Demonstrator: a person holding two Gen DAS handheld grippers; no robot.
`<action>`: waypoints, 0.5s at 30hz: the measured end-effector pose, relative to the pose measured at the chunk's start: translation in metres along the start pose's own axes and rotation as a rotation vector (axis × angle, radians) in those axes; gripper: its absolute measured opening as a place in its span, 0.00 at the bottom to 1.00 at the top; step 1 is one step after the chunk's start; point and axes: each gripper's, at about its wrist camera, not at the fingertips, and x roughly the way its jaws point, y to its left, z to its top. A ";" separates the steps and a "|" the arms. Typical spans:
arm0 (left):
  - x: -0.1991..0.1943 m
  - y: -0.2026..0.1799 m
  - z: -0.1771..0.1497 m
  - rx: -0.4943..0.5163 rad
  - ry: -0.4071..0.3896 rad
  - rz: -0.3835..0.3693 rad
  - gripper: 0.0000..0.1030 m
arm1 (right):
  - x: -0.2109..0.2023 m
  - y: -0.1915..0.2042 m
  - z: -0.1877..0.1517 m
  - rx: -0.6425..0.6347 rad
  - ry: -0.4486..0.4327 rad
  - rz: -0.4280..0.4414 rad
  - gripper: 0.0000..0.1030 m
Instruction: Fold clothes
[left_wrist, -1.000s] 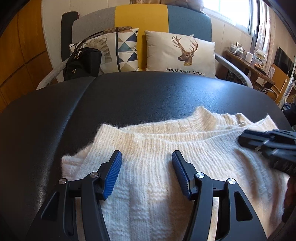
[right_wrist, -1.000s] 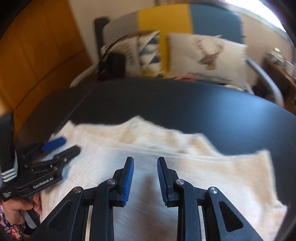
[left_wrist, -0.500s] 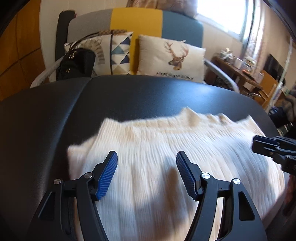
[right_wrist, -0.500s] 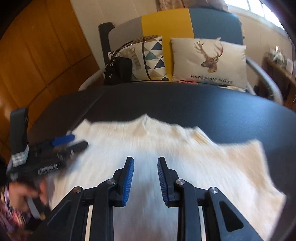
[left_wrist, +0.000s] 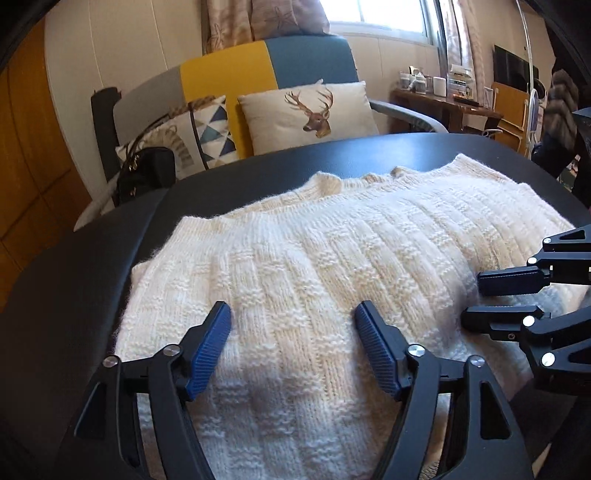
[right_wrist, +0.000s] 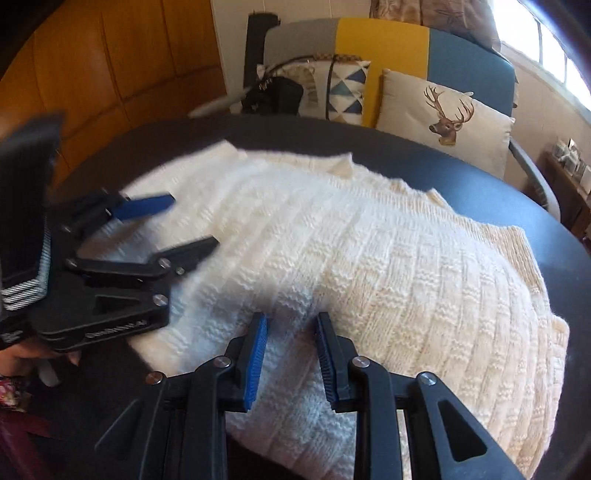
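Left wrist view: my left tongs (left_wrist: 293, 325) have just been opening wide over the white sweater (left_wrist: 332, 258), nothing pinched; my right tongs (right_wrist: 290, 339) hang a little open, ready for the next fold.

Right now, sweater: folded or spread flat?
Folded. The white knit sweater lies on the black table as a compact doubled stack, with no sleeves sticking out and layered edges at its corners.

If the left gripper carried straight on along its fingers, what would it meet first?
Most likely the cream knitted sweater lying on the black table. The left gripper points down at it with open jaws that have just been widening, nothing between them. How far above the knit it is is unclear.
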 end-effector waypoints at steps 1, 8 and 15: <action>0.001 0.001 -0.001 -0.005 -0.003 -0.002 0.76 | 0.002 0.000 -0.001 -0.002 -0.010 -0.014 0.26; -0.015 0.013 0.001 -0.071 0.005 -0.048 0.78 | -0.027 -0.012 -0.002 0.061 -0.050 0.044 0.26; -0.045 -0.008 -0.020 -0.003 -0.003 -0.097 0.78 | -0.069 -0.051 -0.026 0.127 -0.029 -0.041 0.26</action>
